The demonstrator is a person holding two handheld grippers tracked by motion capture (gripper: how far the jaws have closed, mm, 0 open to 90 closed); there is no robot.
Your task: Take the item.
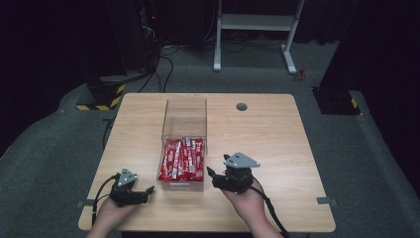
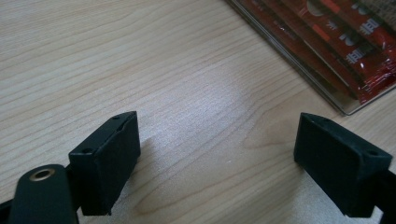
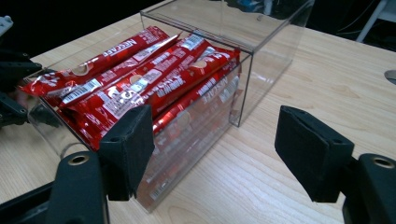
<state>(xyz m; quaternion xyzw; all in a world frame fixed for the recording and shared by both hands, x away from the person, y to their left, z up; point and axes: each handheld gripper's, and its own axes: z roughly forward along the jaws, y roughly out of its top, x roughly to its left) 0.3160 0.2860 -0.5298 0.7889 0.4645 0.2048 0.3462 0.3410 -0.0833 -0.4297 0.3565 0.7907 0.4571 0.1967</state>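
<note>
A clear plastic box (image 1: 184, 119) stands on the wooden table (image 1: 277, 139), and several red sachets (image 1: 182, 158) fill its near half. My left gripper (image 1: 147, 192) rests by the table's front left, just left of the box's near corner. Its jaws stand open with only bare wood between them (image 2: 217, 123), and the sachets (image 2: 345, 42) lie ahead to the right. My right gripper (image 1: 212, 177) hovers just right of the box's near end, pointing at it. It is open (image 3: 215, 116) and grips nothing; the sachets (image 3: 140, 84) lie behind the box wall (image 3: 271, 37).
A round grey grommet (image 1: 241, 106) sits in the table's far edge. The far half of the box holds nothing. Beyond the table are a white stand (image 1: 255, 22), floor cables and a yellow-and-black striped base (image 1: 101, 94). My left gripper (image 3: 11, 88) appears beyond the box.
</note>
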